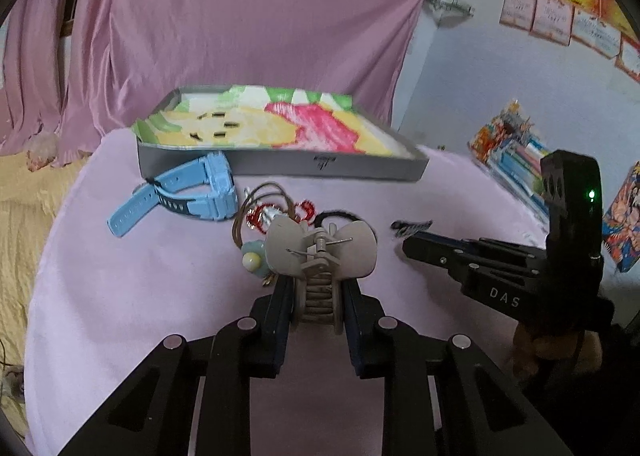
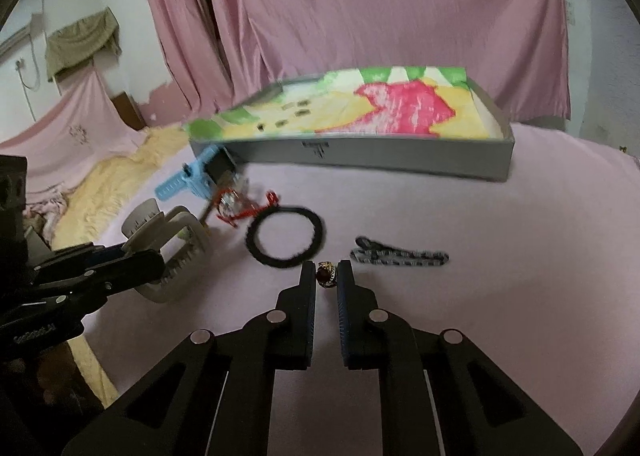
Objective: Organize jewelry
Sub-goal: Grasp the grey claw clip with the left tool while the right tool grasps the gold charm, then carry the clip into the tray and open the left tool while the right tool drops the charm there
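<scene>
The left gripper [image 1: 320, 292] has its fingers closed on the beige hair claw [image 1: 320, 252]. The right gripper [image 2: 327, 276] pinches the gold ring [image 2: 326, 274] with narrow fingers, just before the black hair tie [image 2: 285, 236]. Behind the tie lies the blue watch [image 1: 188, 191], and behind that the grey tray [image 1: 280, 165].

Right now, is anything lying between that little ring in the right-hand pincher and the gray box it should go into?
Nothing visible blocks it. The ring sits between the right gripper's fingertips; bare pink cloth runs ahead to the gray box. The black hair tie lies off to the left, the chain to the right.
</scene>
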The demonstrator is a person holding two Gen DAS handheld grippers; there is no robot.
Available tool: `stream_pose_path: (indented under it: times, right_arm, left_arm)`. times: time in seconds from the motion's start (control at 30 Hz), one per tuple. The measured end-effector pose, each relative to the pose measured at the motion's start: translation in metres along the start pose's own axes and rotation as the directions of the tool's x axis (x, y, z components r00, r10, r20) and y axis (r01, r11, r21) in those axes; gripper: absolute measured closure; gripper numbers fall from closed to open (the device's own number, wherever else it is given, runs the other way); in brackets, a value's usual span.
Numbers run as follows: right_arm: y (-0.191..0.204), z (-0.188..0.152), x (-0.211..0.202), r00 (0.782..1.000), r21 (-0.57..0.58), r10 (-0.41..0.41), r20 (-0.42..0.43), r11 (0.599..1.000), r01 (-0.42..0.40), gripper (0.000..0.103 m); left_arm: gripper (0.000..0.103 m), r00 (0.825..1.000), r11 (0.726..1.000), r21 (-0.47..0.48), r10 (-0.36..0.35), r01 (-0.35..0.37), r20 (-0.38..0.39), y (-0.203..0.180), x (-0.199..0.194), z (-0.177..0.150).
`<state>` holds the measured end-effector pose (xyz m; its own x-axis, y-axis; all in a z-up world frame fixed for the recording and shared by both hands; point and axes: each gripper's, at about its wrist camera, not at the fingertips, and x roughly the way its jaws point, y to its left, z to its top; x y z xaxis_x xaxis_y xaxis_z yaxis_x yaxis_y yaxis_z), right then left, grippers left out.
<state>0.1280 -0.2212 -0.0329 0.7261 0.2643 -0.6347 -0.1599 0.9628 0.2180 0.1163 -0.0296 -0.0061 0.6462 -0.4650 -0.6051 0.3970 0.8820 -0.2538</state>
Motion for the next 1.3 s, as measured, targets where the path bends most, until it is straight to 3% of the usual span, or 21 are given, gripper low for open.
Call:
stream_pose_path:
  times: [0.23,0.53,0.83,1.07,1.3]
  right_arm:
    - [0.001,0.022,-0.019,0.995,-0.045,0.01,0.097,0.999,-0.006,0.093]
    - [-0.007,0.081,0.007,0.99,-0.061,0.029,0.136,0.998,-0.021,0.093]
    - [-0.005,0.128,0.073,0.996,-0.04,0.076,0.036,0.996,-0.075,0.093]
    - [0.004,0.131,0.117,0.993,-0.054,0.082,-0.08,0.995,-0.086,0.093]
    - [0.004,0.125,0.139,0.983,-0.048,0.078,-0.165,0.995,-0.087,0.093]
  left_arm:
    - [0.081,0.985,0.998,-0.056,-0.012,0.022,0.171,0.006,-0.018,0.023]
    - [0.081,0.978,0.993,-0.11,0.051,-0.029,0.203,0.03,0.011,0.084]
    - [0.081,0.987,0.981,-0.15,0.135,-0.122,0.083,0.065,0.061,0.125]
    - [0.08,0.985,0.971,-0.171,0.16,-0.167,-0.058,0.084,0.091,0.126]
    - [0.08,0.976,0.968,-0.163,0.168,-0.19,-0.141,0.087,0.108,0.124]
